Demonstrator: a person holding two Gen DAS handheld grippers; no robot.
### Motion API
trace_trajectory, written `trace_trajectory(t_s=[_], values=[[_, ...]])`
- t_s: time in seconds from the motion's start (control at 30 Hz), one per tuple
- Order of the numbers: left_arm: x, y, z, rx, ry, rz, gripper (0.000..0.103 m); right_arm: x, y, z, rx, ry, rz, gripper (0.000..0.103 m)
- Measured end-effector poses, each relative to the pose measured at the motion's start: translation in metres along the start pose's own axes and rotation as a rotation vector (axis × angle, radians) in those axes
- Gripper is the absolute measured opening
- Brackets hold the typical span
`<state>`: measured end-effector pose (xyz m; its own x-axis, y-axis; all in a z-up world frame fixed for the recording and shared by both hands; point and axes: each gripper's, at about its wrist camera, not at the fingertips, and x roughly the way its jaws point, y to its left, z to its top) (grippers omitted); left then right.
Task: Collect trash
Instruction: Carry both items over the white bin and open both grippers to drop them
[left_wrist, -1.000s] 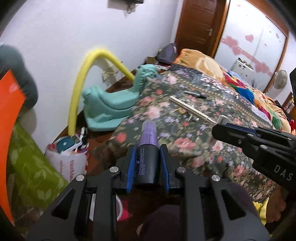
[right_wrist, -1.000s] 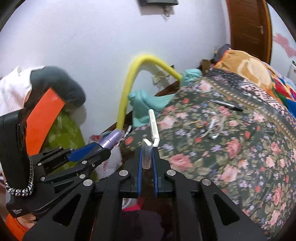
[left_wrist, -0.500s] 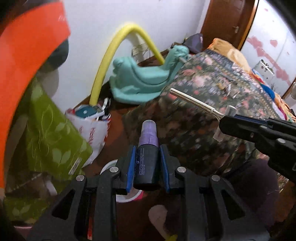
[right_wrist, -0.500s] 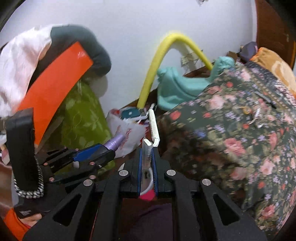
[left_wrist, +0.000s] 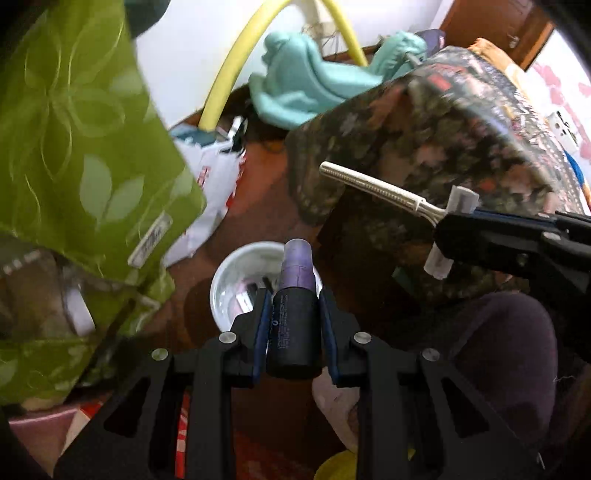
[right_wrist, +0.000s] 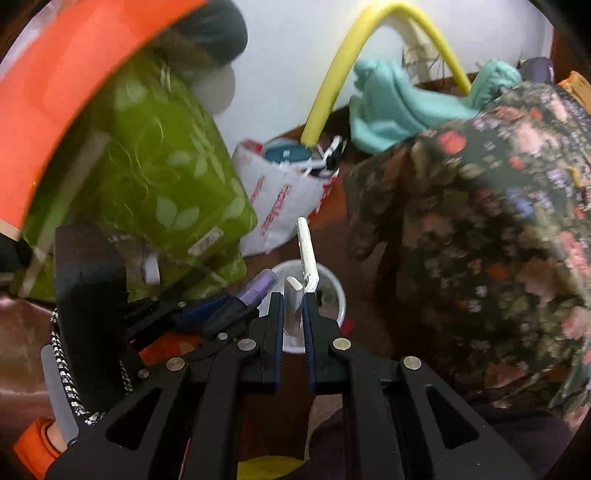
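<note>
My left gripper (left_wrist: 294, 295) is shut on a black tube with a purple cap (left_wrist: 294, 302), held above a small white bin (left_wrist: 236, 273) on the floor. My right gripper (right_wrist: 293, 295) is shut on the head of a white disposable razor (right_wrist: 306, 251), whose handle points forward over the same white bin (right_wrist: 334, 291). In the left wrist view the razor (left_wrist: 376, 188) and right gripper (left_wrist: 454, 225) show at the right. In the right wrist view the tube (right_wrist: 256, 288) and left gripper (right_wrist: 236, 306) show at the left.
A bed with a dark floral cover (left_wrist: 461, 140) stands right of the bin. A white plastic bag (right_wrist: 284, 195) full of items, a green leaf-print bag (left_wrist: 85, 147), a teal plastic seat (left_wrist: 314, 85) and a yellow hose (right_wrist: 332, 74) stand by the wall.
Both grippers have swung down and left from the bed toward the floor, still holding the tube and the razor. The white bin has come into view below them.
</note>
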<state>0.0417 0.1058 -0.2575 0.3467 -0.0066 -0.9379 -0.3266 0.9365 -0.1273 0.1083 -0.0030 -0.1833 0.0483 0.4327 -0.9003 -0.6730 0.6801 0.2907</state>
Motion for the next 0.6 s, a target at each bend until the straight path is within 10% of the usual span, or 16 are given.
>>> trace_trajectory(t_s=[0.5, 0.6], values=[[0.052, 0.056, 0.001, -0.181, 0.116, 0.013, 0.029, 0.077, 0.006, 0.016, 0.006, 0.184, 0.039, 0.011], [0.056, 0.06, 0.004, -0.202, 0.124, 0.021, 0.032, 0.079, 0.006, 0.019, -0.012, 0.195, 0.003, 0.029]])
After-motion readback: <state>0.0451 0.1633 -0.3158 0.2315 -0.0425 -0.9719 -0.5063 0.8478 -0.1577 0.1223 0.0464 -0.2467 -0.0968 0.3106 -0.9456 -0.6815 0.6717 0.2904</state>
